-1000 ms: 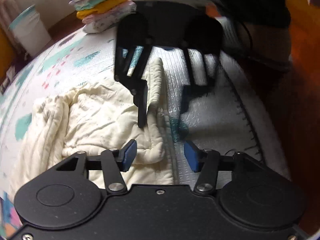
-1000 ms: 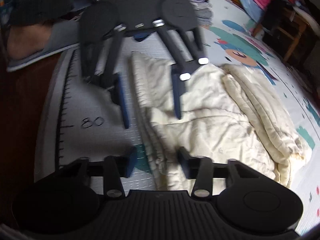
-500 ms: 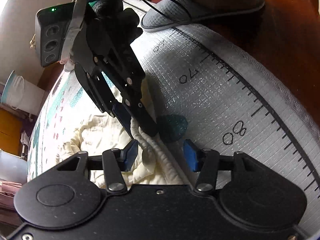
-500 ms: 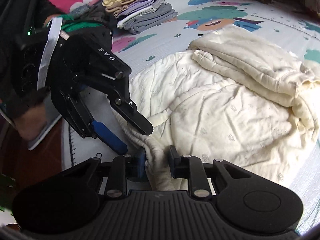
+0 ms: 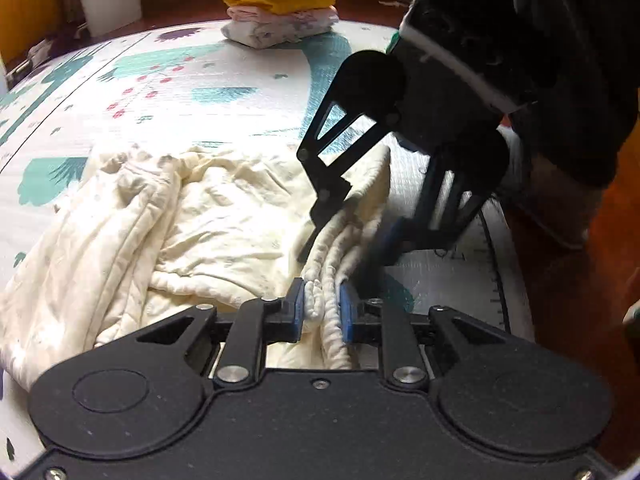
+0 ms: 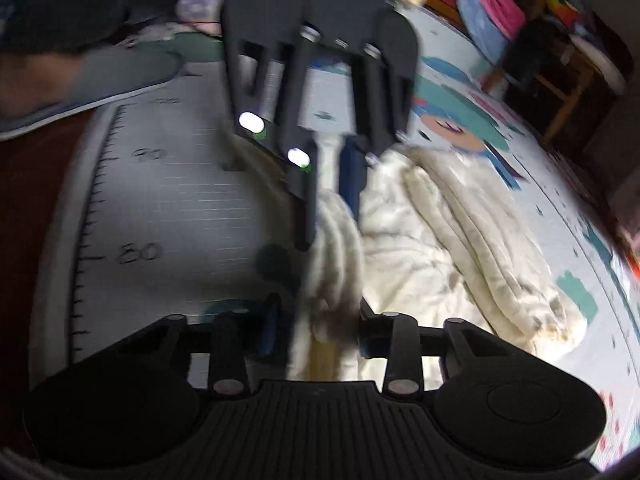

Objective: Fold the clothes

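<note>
Left wrist view, left tongs [image 5: 322, 307] closing on ribbed cream garment [image 5: 224, 216] hem (right tongs [image 5: 344, 236] clamped too), padded mat [image 5: 240, 80].

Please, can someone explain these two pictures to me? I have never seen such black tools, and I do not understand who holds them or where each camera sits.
No robot here: a person holds one pair of tongs in each hand, with a camera on each looking along its fingers. In the left camera's picture, the left tongs at the bottom are closing on the ribbed edge of a cream garment; the right tongs reach in from above. In the blurred right camera's picture, the right tongs have the same edge between their fingers; the left tongs appear further along it. The garment lies crumpled on a patterned play mat. A stack of folded clothes waits behind.
</note>
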A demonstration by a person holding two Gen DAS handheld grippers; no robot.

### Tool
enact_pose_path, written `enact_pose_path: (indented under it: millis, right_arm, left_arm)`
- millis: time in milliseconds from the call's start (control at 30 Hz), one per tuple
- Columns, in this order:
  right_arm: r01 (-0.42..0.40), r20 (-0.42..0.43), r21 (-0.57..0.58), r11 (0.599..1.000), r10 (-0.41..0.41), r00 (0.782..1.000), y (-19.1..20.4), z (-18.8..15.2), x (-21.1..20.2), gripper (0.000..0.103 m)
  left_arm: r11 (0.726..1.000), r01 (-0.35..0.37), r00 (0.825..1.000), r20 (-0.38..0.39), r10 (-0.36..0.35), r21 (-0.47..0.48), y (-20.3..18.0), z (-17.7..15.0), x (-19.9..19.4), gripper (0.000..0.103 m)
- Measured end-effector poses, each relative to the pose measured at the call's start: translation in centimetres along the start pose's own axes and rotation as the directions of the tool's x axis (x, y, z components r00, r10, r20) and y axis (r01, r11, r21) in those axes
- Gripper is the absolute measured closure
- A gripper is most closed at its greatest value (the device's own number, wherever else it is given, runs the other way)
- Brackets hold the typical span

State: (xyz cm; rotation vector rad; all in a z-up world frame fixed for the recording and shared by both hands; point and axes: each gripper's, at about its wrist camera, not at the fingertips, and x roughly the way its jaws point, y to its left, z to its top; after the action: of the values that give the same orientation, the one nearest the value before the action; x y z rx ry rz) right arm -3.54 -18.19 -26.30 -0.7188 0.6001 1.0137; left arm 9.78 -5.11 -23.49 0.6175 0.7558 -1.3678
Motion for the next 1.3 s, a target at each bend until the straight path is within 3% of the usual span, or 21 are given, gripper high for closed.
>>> enact_pose_path:
  millis: [67, 133, 233, 367, 400, 433, 500, 533, 567, 600, 633, 767, 900, 1000, 1067, 1167, 1300]
  right_arm:
    - [-0.013, 0.002, 0.048, 0.999, 0.013, 1.0, -1.2, 0.1, 0.0, 0.081]
    - [-0.062, 0.007, 0.129, 0.99, 0.061, 0.998, -2.7, 0.3, -0.3, 0.081]
    - [-0.153, 0.027, 0.278, 0.948, 0.152, 0.988, -4.9, 0.2, -0.4, 0.081]
    - [-0.26, 0.069, 0.4, 0.879, 0.254, 0.965, -7.3, -0.3, -0.3, 0.081]
    - [-0.276, 0.08, 0.392, 0.878, 0.266, 0.961, -7.7, -0.2, -0.5, 0.081]
    - [-0.283, 0.081, 0.384, 0.879, 0.273, 0.959, -8.0, 0.0, -0.6, 0.081]
    - [-0.291, 0.083, 0.363, 0.885, 0.28, 0.956, -8.7, 0.3, -0.9, 0.08]
    - [-0.282, 0.085, 0.346, 0.895, 0.27, 0.959, -9.1, 0.5, -1.2, 0.079]
    - [-0.263, 0.083, 0.324, 0.909, 0.25, 0.965, -9.3, 0.8, -1.6, 0.069]
    - [-0.224, 0.077, 0.289, 0.931, 0.21, 0.975, -9.3, 1.0, -2.3, 0.051]
    - [-0.173, 0.066, 0.248, 0.953, 0.162, 0.985, -9.2, 1.0, -3.2, 0.044]
    - [-0.067, 0.035, 0.153, 0.986, 0.063, 0.997, -9.9, 1.3, -5.4, 0.04]
    - [0.016, 0.039, 0.149, 0.989, -0.022, 0.999, -12.0, 1.5, -6.8, 0.031]
    - [0.075, 0.071, 0.254, 0.964, -0.096, 0.993, -15.3, 1.2, -6.1, 0.029]
    - [0.116, 0.079, 0.358, 0.926, -0.154, 0.985, -17.5, 0.4, -5.8, 0.028]
    - [0.127, 0.071, 0.533, 0.837, -0.193, 0.979, -20.9, -1.0, -4.6, 0.028]
    - [0.187, 0.009, 0.637, 0.748, -0.25, 0.968, -22.9, -2.3, -2.7, 0.043]
  left_arm:
    - [0.996, -0.046, 0.999, 0.005, 0.046, 0.074, -1.0, -0.1, 0.0, 0.084]
    - [0.965, -0.148, 0.989, 0.025, 0.146, 0.216, -2.7, -1.1, 0.2, 0.052]
    - [0.854, -0.256, 0.965, 0.067, 0.254, 0.452, -5.3, -2.7, 1.3, 0.051]
    - [0.721, -0.341, 0.933, 0.124, 0.338, 0.603, -7.0, -3.9, 2.2, 0.051]
    - [0.706, -0.353, 0.928, 0.134, 0.348, 0.614, -7.0, -3.9, 2.2, 0.065]
    - [0.714, -0.351, 0.93, 0.133, 0.343, 0.606, -6.6, -3.5, 1.9, 0.077]
    - [0.753, -0.325, 0.941, 0.117, 0.317, 0.572, -5.3, -2.5, 1.1, 0.082]
    - [0.791, -0.294, 0.952, 0.096, 0.289, 0.537, -4.4, -1.6, 0.4, 0.083]
    - [0.844, -0.256, 0.965, 0.076, 0.251, 0.472, -3.7, -0.8, -0.9, 0.084]
    - [0.89, -0.217, 0.976, 0.064, 0.209, 0.4, -2.5, 0.0, -2.0, 0.084]
    - [0.916, -0.185, 0.983, 0.057, 0.177, 0.355, -1.1, 0.8, -2.8, 0.084]
    - [0.974, -0.08, 0.997, 0.024, 0.077, 0.21, 5.3, 3.8, -5.3, 0.084]
    - [0.996, -0.024, 1.0, 0.008, 0.024, 0.091, 12.5, 6.6, -6.8, 0.084]
    - [0.998, 0.033, 0.999, -0.004, -0.033, -0.046, 17.8, 7.5, -5.4, 0.084]
    - [0.988, 0.081, 0.997, -0.004, -0.082, -0.13, 20.5, 6.4, -5.0, 0.084]
    - [0.968, 0.144, 0.989, -0.008, -0.149, -0.203, 22.9, 4.5, -2.8, 0.085]
    - [0.942, 0.232, 0.972, 0.033, -0.231, -0.243, 26.0, 2.4, -2.7, 0.085]
